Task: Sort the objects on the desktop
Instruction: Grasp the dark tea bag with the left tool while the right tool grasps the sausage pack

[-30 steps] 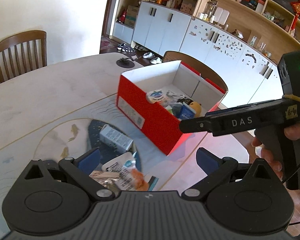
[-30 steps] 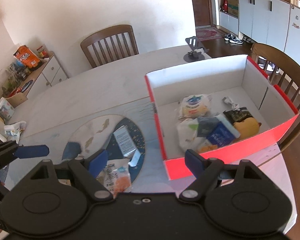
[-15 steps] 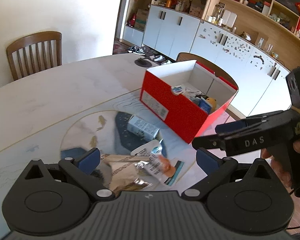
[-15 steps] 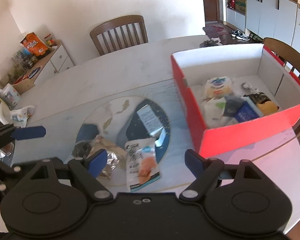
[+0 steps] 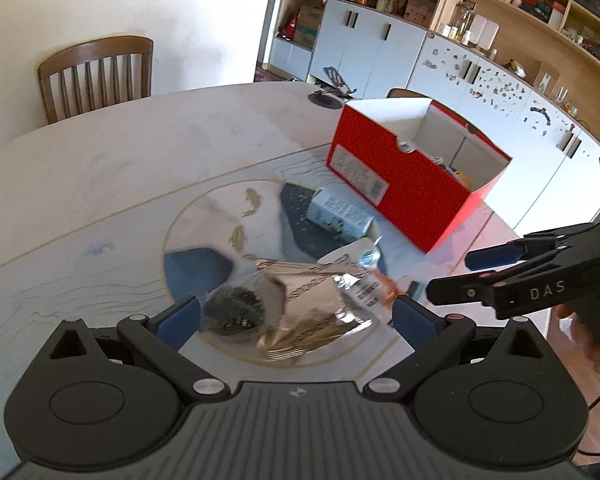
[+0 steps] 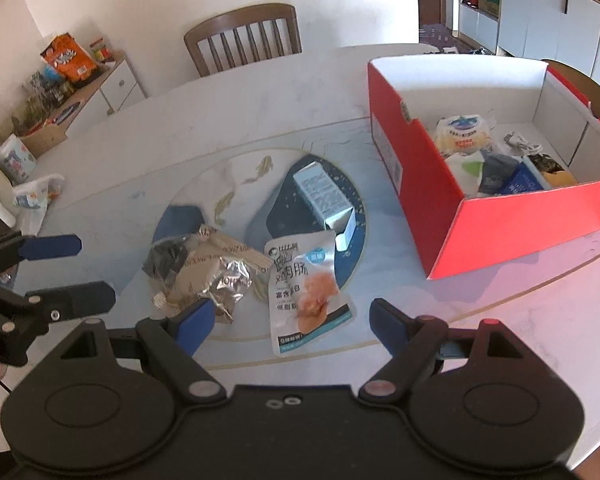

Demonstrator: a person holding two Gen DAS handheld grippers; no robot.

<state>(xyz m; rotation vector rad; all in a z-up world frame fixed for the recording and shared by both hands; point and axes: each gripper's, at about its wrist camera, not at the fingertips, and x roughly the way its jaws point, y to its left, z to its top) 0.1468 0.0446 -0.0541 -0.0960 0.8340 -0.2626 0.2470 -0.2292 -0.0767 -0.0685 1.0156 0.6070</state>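
A crumpled silver foil bag lies on the table beside a white chicken-breast packet and a pale blue carton. A red shoebox at the right holds several sorted items. My left gripper is open and empty, its jaws standing either side of the foil bag, just above it. My right gripper is open and empty, above the near end of the chicken packet. Each gripper shows in the other's view: the left gripper, the right gripper.
The table is a white oval with a round fish-pattern inlay. A wooden chair stands at the far side. A phone stand sits behind the box. A side cabinet with snacks is at the far left.
Both grippers have pulled back from the red box toward the loose items. The left gripper now brackets the foil bag. The right gripper now sits over the chicken packet.
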